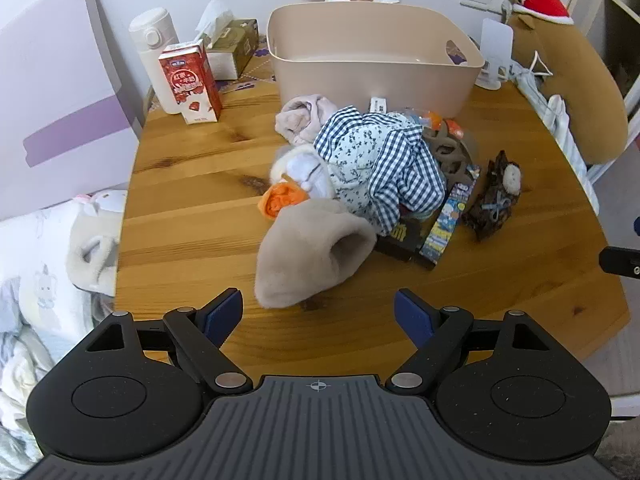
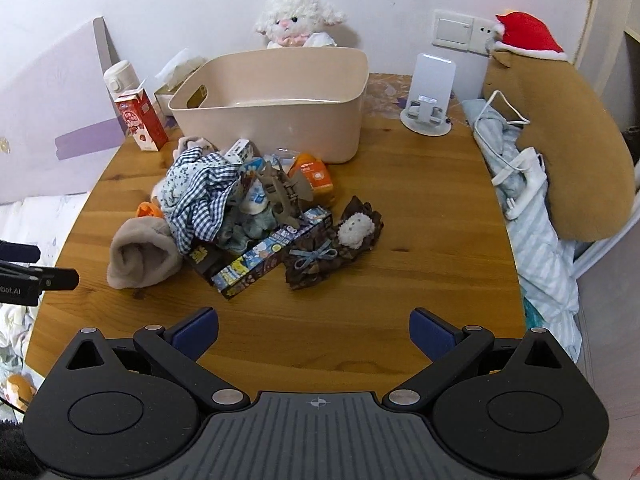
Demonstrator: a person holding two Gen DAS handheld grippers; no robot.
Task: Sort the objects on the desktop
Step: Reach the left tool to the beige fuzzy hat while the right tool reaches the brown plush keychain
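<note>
A pile lies mid-table: a beige fuzzy hat [image 1: 316, 252] [image 2: 140, 256], a blue checked cloth [image 1: 384, 164] [image 2: 200, 196], a blue cartoon box [image 1: 448, 220] [image 2: 272, 252], a brown scrunchie with a white pompom [image 1: 496, 196] [image 2: 336, 240], a brown hair claw [image 2: 280, 196] and an orange pouch [image 2: 316, 176]. An empty beige bin [image 1: 372, 60] [image 2: 272, 100] stands behind it. My left gripper [image 1: 318, 316] is open and empty just in front of the hat. My right gripper [image 2: 314, 336] is open and empty, short of the pile.
A red milk carton [image 1: 190, 82] [image 2: 142, 122], white bottle [image 1: 154, 48] and tissue box [image 1: 232, 46] stand back left. A phone stand [image 2: 430, 96] stands back right. A brown plush [image 2: 560, 152] and bedding lie past the right edge. The wooden table [image 2: 400, 280] edge curves near.
</note>
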